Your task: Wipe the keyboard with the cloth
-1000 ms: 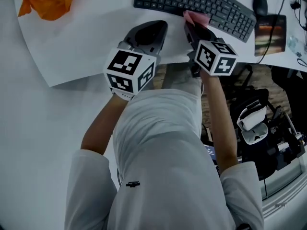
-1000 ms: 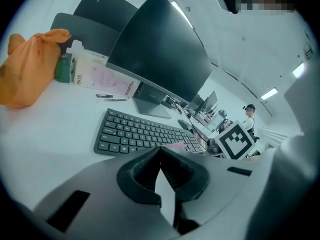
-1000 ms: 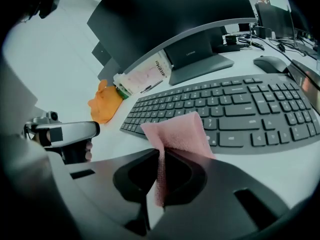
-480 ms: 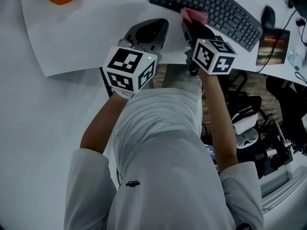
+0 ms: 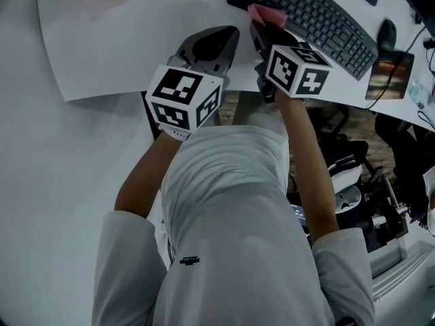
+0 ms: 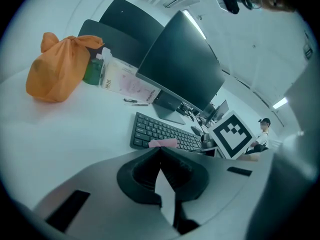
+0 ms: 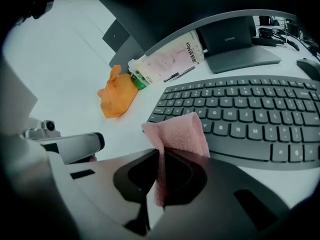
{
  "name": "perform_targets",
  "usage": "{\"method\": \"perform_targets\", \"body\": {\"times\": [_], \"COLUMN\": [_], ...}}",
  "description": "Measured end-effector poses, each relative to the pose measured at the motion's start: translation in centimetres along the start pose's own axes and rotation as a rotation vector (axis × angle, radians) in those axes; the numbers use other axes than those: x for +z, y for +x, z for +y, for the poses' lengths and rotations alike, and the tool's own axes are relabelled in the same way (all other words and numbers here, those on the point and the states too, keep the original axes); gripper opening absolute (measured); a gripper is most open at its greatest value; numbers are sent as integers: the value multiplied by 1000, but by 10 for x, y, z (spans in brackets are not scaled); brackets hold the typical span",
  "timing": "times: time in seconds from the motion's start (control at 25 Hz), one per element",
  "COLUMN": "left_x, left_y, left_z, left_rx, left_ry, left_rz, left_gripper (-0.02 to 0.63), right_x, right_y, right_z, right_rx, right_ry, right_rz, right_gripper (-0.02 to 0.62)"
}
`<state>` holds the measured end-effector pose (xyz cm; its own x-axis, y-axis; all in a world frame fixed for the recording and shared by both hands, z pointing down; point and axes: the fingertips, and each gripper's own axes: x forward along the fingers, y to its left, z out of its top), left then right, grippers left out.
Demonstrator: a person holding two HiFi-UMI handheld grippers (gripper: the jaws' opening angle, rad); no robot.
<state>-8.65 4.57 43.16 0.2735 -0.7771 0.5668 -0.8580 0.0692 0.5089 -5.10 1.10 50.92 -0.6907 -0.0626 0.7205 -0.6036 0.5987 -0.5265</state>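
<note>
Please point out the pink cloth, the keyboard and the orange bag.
pink cloth (image 7: 179, 134), right gripper view, its upper fold.
keyboard (image 7: 250, 116), right gripper view, its middle key rows.
orange bag (image 6: 55, 71), left gripper view, middle of its body.

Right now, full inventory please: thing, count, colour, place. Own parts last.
desk: 1, white, under everything
keyboard: 1, black, on the desk
cloth: 1, pink, held by the keyboard's left end
mouse: 1, black, right of the keyboard
monitor: 1, black, behind the keyboard
bag: 1, orange, knotted, far left on the desk
packet: 1, white and pink, left of the monitor's stand
bottle: 1, green, between the bag and the packet
right gripper: 1, grey, jaws shut on the cloth
left gripper: 1, grey, jaws together, empty, left of the right gripper
shirt: 1, white, on the person, bottom of the head view
</note>
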Motion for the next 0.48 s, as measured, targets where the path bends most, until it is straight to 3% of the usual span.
{"method": "perform_targets", "body": {"times": [0.48], "left_x": [6], "left_y": [-16], "left_z": [14], "left_rx": [33], "left_ry": [0], "left_rz": [-18], "left_gripper": [18], "right_x": [9], "right_y": [32], "right_z": [38], "right_rx": [27], "right_ry": [-30], "right_rz": [56], "right_gripper": [17]}}
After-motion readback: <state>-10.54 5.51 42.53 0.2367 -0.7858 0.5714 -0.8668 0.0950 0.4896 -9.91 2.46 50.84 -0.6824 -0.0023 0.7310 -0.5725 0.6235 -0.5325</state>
